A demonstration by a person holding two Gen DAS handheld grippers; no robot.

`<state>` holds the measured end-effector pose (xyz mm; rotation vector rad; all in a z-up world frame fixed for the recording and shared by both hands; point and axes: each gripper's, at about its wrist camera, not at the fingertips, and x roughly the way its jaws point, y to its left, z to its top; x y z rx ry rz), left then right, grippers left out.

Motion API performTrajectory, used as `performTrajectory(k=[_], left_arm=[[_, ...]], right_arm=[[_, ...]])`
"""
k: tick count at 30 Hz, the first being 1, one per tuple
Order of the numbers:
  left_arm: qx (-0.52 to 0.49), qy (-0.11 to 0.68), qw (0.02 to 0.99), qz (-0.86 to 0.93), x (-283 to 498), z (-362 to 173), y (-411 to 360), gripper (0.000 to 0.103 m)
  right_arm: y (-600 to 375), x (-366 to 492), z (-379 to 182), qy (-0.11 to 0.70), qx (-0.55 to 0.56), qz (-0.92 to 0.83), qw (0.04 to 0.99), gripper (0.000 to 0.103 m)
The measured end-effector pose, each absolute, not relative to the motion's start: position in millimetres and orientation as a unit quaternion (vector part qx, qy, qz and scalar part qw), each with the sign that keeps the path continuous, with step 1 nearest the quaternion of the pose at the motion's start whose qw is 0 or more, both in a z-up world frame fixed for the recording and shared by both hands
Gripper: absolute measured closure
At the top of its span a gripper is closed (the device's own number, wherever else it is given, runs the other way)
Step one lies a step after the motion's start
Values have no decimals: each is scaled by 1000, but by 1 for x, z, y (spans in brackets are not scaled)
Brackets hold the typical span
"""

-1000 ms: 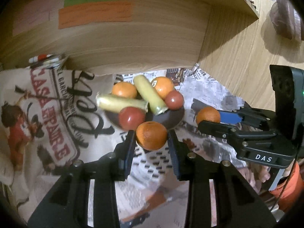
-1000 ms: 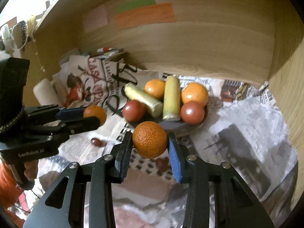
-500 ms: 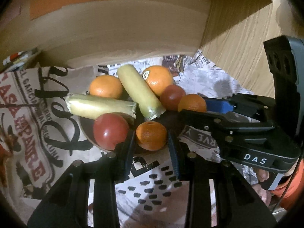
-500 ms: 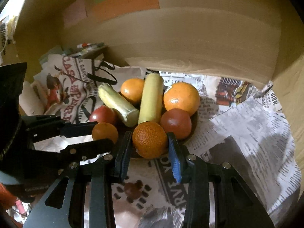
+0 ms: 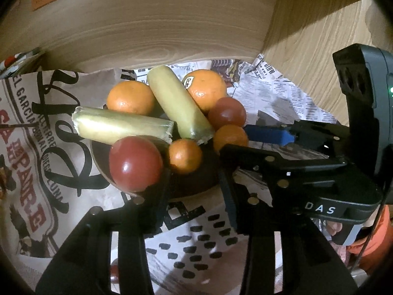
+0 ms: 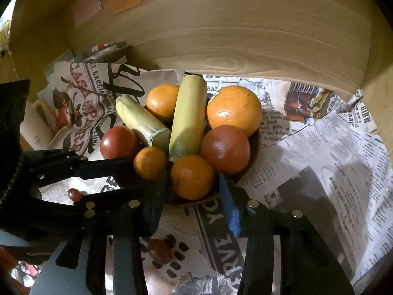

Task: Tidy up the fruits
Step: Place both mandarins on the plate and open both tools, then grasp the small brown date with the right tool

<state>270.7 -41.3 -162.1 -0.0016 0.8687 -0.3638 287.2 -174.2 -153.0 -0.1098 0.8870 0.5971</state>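
Note:
A dark bowl [image 5: 194, 186] [image 6: 253, 145] on newspaper holds oranges, two red tomatoes [image 5: 135, 163] [image 6: 224, 148] and two pale yellow cut pieces [image 5: 122, 127] [image 6: 188, 120]. My left gripper [image 5: 194, 182] stands open at the bowl's near rim, a small orange [image 5: 184, 156] [image 6: 150, 162] lying in the bowl just beyond its fingers. My right gripper [image 6: 194, 191] is open too, its fingers apart on either side of a second small orange [image 6: 192, 177] [image 5: 230, 136] that rests in the bowl. The right gripper shows in the left wrist view [image 5: 260, 142].
Newspaper sheets [image 6: 319, 159] cover the surface. Wooden walls [image 5: 159, 24] close the back and right. Small dark red fruits [image 6: 159, 250] [image 6: 73, 194] lie loose on the paper near me. Papers and pens [image 6: 105, 49] lie at the back left.
Both grippers moved forward to the bowl and opened. The two small oranges they held now rest in the bowl.

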Motion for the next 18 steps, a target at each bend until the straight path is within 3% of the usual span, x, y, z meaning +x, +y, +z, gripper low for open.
performTrajectory(k=[6, 8, 10, 12, 18], left_arm=[[4, 391, 907, -157, 250, -139, -31, 57], [9, 375, 915, -147, 241, -128, -25, 54], [12, 358, 924, -134, 232, -116, -17, 42], [16, 337, 934, -116, 223, -104, -8, 38], [6, 336, 937, -94, 210, -94, 23, 34]], right_arm=[[-176, 274, -134, 395, -52, 285, 871, 56], [-178, 266, -124, 384, -52, 286, 876, 56], [-179, 259, -116, 374, -53, 287, 881, 55], [-180, 251, -110, 365, -50, 289, 884, 53], [-178, 229, -106, 356, -55, 291, 886, 52]])
